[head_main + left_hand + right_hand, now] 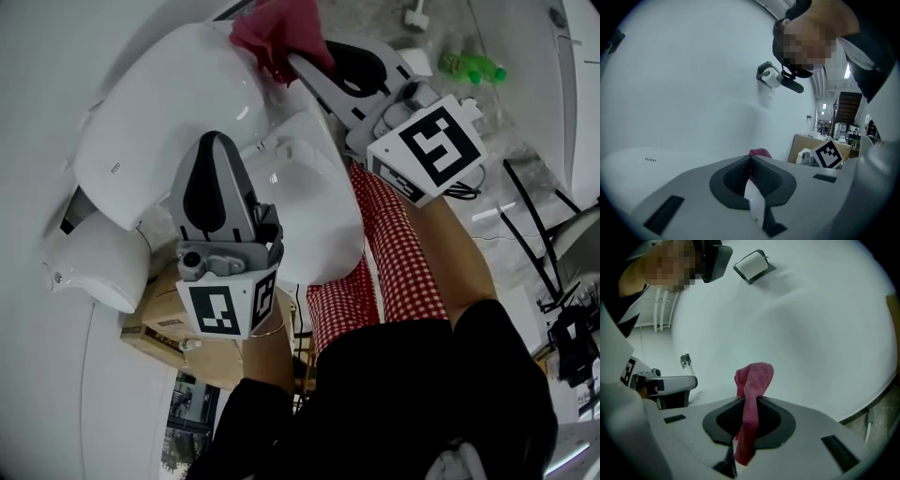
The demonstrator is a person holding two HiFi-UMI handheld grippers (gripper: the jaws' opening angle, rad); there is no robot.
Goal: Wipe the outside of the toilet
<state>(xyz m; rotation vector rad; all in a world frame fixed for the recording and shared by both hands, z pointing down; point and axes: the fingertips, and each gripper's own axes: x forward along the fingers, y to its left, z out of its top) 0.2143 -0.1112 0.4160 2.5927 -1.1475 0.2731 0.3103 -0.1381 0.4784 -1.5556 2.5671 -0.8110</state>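
The right gripper [750,401] pinches a pink cloth [755,378] that pokes out past its tips, by the toilet [178,112]. The left gripper [750,159] is squeezed together, holding nothing.

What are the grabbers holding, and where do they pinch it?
The right hand-held gripper pinches a pink cloth around its middle, with one bunched end poking out. The left hand-held gripper holds nothing.

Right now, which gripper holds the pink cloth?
The right gripper: its fingers pinch the pink cloth, while the left gripper has closed, empty fingers.
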